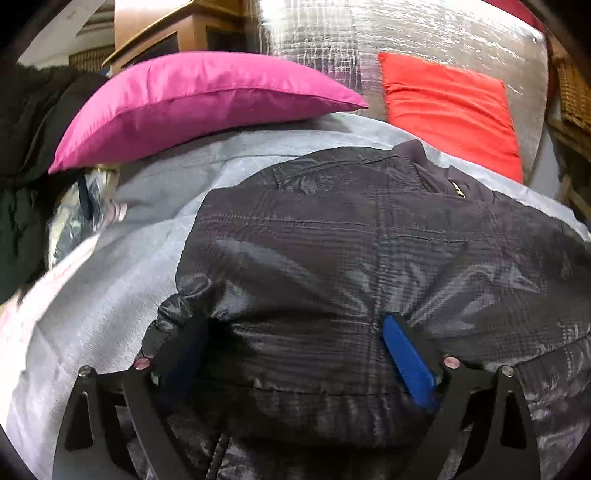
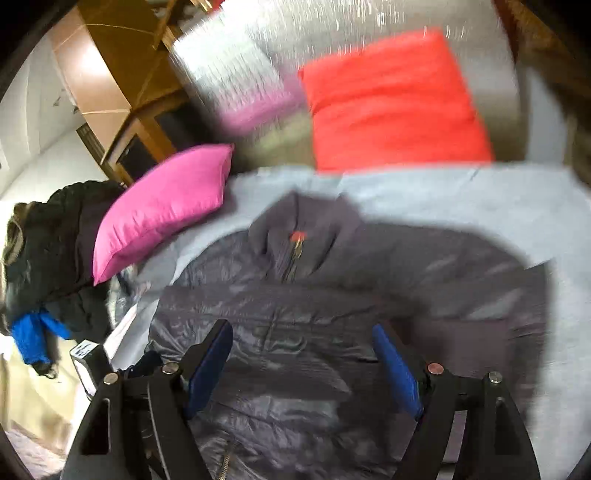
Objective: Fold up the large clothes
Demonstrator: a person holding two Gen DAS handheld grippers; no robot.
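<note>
A dark grey, shiny quilted jacket (image 1: 351, 240) lies spread on a light grey-blue sheet (image 1: 110, 295), its collar and zipper (image 1: 458, 188) at the far end. My left gripper (image 1: 291, 354) is low over the near hem. Its jaws stand wide with jacket cloth bulging between them, and a fold partly hides the left pad. The blurred right wrist view shows the same jacket (image 2: 332, 295) with a body panel laid across it. My right gripper (image 2: 303, 365) hovers there open, and its blue pads (image 2: 397, 369) hold nothing.
A pink pillow (image 1: 192, 103) and a red pillow (image 1: 450, 110) lie at the head of the bed against a silver foil panel (image 1: 406, 33). Dark clothes (image 2: 55, 236) and a blue garment (image 2: 33, 336) are heaped at the left. A wooden cabinet (image 1: 184, 29) stands behind.
</note>
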